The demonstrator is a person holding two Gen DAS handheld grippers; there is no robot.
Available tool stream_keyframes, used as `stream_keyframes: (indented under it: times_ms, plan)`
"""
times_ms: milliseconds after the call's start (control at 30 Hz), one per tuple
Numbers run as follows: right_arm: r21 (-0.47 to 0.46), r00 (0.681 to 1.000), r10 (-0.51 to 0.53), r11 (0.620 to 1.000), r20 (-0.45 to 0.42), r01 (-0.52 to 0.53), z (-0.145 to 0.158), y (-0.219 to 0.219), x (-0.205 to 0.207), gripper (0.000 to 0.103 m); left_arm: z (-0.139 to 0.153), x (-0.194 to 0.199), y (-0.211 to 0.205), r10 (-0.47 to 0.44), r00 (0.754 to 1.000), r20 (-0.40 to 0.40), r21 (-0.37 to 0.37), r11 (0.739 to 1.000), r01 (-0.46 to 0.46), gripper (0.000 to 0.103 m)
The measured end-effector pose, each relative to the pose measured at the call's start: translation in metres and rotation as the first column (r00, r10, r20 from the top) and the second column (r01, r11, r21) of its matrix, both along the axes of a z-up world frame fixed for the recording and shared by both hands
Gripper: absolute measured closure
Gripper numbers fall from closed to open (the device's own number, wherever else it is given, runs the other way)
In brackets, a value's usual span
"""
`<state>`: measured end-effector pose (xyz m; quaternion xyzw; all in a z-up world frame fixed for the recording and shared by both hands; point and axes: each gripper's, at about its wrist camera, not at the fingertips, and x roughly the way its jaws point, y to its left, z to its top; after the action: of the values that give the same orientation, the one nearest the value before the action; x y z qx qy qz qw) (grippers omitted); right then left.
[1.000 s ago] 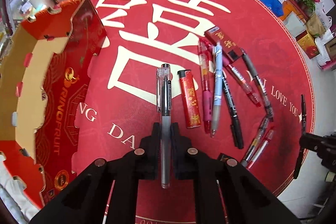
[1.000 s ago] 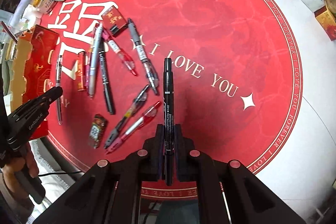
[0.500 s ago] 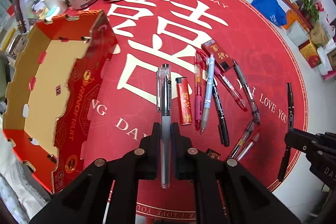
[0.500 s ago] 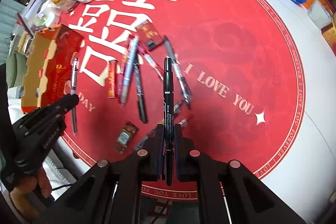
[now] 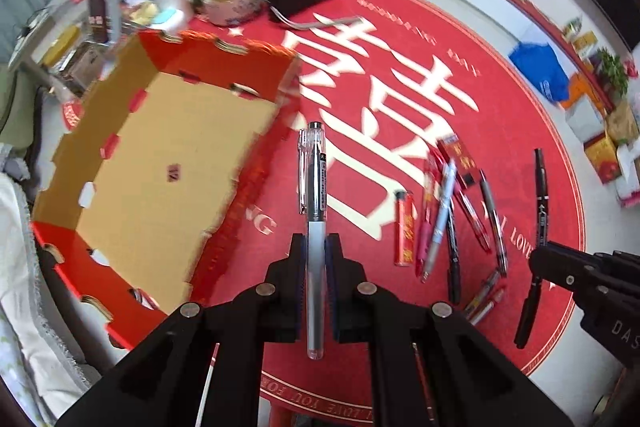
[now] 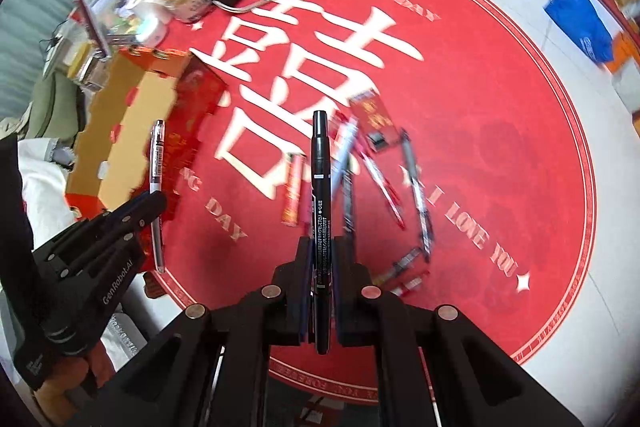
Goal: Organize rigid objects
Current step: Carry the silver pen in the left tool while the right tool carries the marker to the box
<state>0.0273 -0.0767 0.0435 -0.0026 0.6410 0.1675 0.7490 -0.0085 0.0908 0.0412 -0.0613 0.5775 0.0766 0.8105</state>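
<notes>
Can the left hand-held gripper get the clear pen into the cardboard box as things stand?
Probably yes. The left hand-held gripper is shut on the clear pen, lifted off the red mat. The cardboard box lies just to its left in the left wrist view, open-topped, nothing between them.

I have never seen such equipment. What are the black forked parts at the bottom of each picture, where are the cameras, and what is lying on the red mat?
There is no robot here. A person holds a black two-finger gripper in each hand, and a wide-angle camera on each gripper looks forward along its fingers. That is why each picture shows a black fork at the bottom.

The left gripper is shut on a clear gel pen. The right gripper is shut on a black marker. Each camera also sees the other gripper at its edge.

On the round red mat lie several more pens, a red lighter and a small red box. An open cardboard box stands at the left, with nothing visible inside. Clutter behind it is blurred.
</notes>
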Motion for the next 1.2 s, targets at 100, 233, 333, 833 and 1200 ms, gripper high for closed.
stream_keyframes:
  times_ms: [100,233,333,833,1200]
  plan:
    - [0.021,0.999,0.035,0.999,0.023,-0.035,0.009,0.023,0.005,0.093,0.013,-0.003,0.020,0.044,0.999,0.031,0.005,0.999,-0.044,0.093]
    - [0.039,0.993,0.106,0.993,0.054,-0.108,0.019,0.060,0.013,0.093,0.027,-0.008,0.053,0.119,0.991,0.068,0.017,0.993,-0.121,0.093]
    - [0.060,0.985,0.156,0.985,0.071,-0.160,0.025,0.090,0.018,0.093,0.034,-0.011,0.080,0.165,0.981,0.098,0.031,0.985,-0.168,0.093]
    - [0.110,0.933,0.346,0.928,0.101,-0.356,0.026,0.228,0.022,0.093,0.022,-0.034,0.181,0.412,0.907,0.087,0.064,0.906,-0.418,0.093]
    - [0.072,0.929,0.359,0.928,0.094,-0.366,0.007,0.255,0.038,0.093,0.000,-0.029,0.199,0.456,0.888,0.051,0.060,0.887,-0.459,0.093]
